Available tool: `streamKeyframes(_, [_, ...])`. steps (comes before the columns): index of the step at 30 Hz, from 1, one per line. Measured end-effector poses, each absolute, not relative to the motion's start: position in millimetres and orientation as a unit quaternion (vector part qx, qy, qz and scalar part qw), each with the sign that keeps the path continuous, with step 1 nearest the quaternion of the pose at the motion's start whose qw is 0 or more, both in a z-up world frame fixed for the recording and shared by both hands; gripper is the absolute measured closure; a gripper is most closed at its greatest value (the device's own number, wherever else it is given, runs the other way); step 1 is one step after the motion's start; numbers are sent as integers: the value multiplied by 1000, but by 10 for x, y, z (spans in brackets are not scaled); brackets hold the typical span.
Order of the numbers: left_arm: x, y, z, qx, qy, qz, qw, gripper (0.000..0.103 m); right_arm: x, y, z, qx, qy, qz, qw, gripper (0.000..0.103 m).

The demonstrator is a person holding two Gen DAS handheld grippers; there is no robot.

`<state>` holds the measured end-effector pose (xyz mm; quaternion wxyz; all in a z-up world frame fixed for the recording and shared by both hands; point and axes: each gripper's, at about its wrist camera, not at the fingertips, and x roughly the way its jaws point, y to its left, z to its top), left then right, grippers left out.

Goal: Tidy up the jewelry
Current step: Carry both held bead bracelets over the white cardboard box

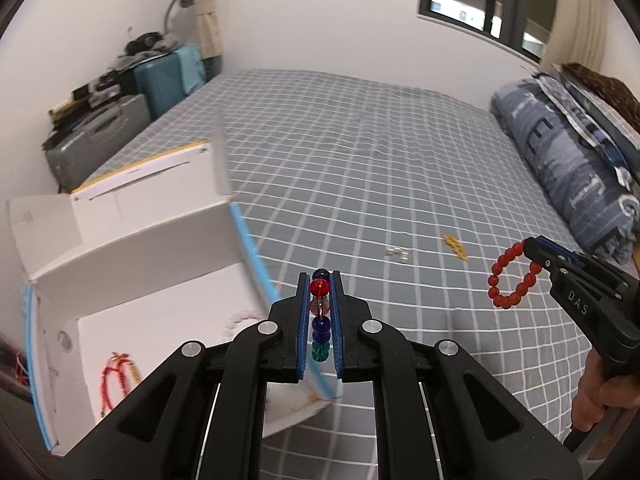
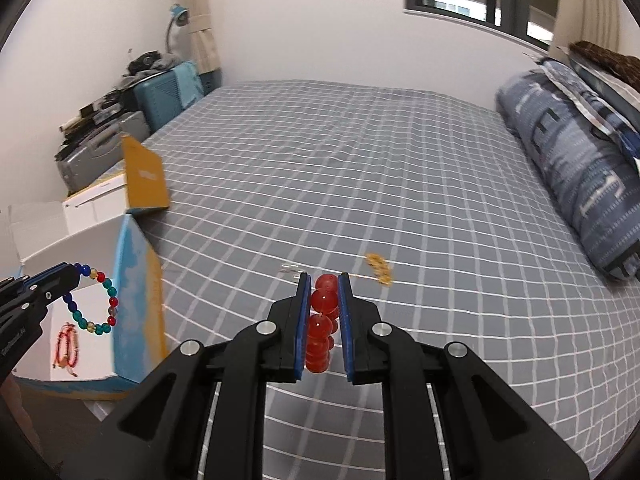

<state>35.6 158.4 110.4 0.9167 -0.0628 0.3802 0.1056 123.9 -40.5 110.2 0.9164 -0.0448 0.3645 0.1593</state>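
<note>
We saw the left gripper nearly closed, its blue-padded jaws pinching a bracelet of mixed glass beads in red, dark blue, teal and amber, which hung edge-on between the pads in the left wrist view. Only the right wrist view showed that bracelet as a full loop, dangling from the left gripper above the open white cardboard box with blue and yellow outer walls at the near left corner of the bed.

The right gripper was likewise almost shut, clamped on a bracelet of round translucent red beads, seen there only as a stacked column. The left wrist view gave its whole ring hanging from the right gripper's tip over the grey bedsheet with a white grid, with a person's hand on the handle.

Inside the box lay a red braided cord piece, and the left view alone showed a whitish beaded strand beside it (partly hidden behind the gripper).

On the sheet ahead lay a small yellow beaded piece and, near it, a tiny pale metallic item, too small to identify.
</note>
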Motion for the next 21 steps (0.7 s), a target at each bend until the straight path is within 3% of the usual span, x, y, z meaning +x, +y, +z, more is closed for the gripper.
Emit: streamKeyframes(21, [-494,3067,1058,-124,374,258,882,94,590,1427,1387,-89,314,318,890,90])
